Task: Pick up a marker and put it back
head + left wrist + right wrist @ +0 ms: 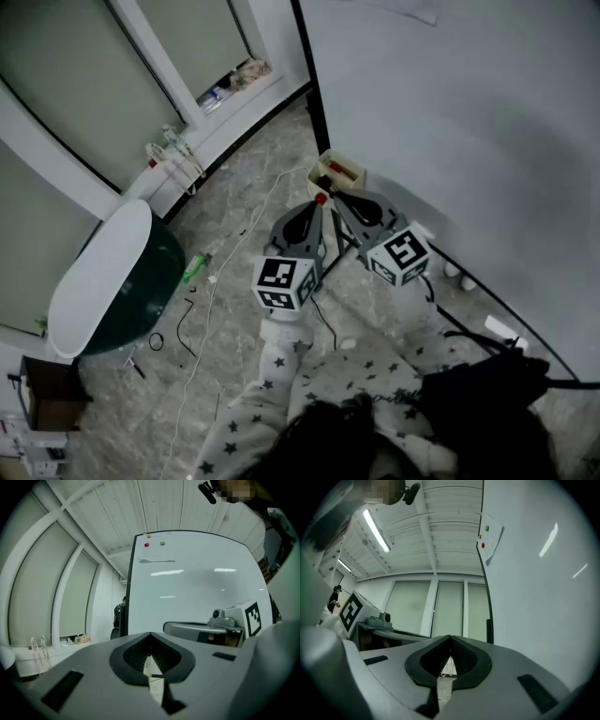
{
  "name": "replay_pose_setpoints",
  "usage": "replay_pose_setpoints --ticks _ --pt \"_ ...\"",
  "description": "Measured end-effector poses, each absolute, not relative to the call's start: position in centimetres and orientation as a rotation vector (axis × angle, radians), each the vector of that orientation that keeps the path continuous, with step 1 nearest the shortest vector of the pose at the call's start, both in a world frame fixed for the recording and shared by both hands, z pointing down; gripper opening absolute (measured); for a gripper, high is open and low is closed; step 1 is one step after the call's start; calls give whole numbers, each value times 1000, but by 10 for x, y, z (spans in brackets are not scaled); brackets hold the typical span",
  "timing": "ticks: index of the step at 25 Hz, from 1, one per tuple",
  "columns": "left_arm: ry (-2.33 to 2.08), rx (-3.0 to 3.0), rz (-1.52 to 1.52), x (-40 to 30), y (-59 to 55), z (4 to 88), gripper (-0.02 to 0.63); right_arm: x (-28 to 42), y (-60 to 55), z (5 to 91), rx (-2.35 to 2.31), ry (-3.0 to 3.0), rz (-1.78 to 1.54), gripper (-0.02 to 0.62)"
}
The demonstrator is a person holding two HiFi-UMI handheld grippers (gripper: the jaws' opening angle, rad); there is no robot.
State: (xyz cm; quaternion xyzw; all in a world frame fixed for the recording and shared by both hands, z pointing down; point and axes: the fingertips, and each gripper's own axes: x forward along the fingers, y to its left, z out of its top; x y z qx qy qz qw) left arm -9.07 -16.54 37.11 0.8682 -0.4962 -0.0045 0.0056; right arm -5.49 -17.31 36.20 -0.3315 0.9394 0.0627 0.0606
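Grey marbled stone floor (234, 216) below, with a wide white whiteboard (450, 112) filling the right of the head view. At the whiteboard's lower left corner, a small cream-yellow holder tray (327, 162); lying in it, a short red marker (344, 172), small and blurred. Just near of the tray, 2 grey grippers with black pads, side by side and pointing far toward it, each carrying its white cube with a black square marker.

On the left gripper (320, 206) (150, 633), jaws pressed together at the tips, nothing pinched; only a sliver of pale floor seen through the slit behind them. On the right gripper (336, 195) (450, 638), jaws likewise closed tip to tip and empty. A tiny red spot (321, 199) right at the left gripper's far end; cannot tell what, nor whether touching.

High on the whiteboard, 1 red round magnet (146, 544) and 1 green round magnet (162, 543) above a sheet of white paper (157, 559). At the left on the floor, a dark green rounded shell with a white top (150, 272) and, just right of it, a small green bottle (192, 268). Nearest, white star-printed sleeves (281, 375).
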Motion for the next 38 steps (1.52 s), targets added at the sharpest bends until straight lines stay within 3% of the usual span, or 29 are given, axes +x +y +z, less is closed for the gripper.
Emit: replay_pose_setpoints --ticks 10,11,12,18,21,29,31,38 --pt "-1562 2666 -14 -93 -215 396 2 -55 -216 388 -1050 2896 385 16" --pt "-1562 2661 -12 -93 -217 398 2 -57 -218 391 -1026 2908 356 112" --pt "-1563 2656 -11 -93 -219 399 2 -59 -218 395 -1011 2927 337 135" --pt "-1595 2596 -52 -102 -226 404 2 -70 -228 421 -1016 3040 430 135" --pt "-1607 2570 -55 -106 -232 411 2 -72 -240 432 -1039 3058 445 167" --pt "-1601 2572 -60 -111 -234 423 2 -79 -240 441 -1066 3087 502 166" --pt "-1606 2567 -38 -113 -235 425 2 -79 -240 440 -1079 3091 511 94" --pt "-1593 2576 -29 -107 -238 426 1 -70 -244 434 -1104 3061 432 84"
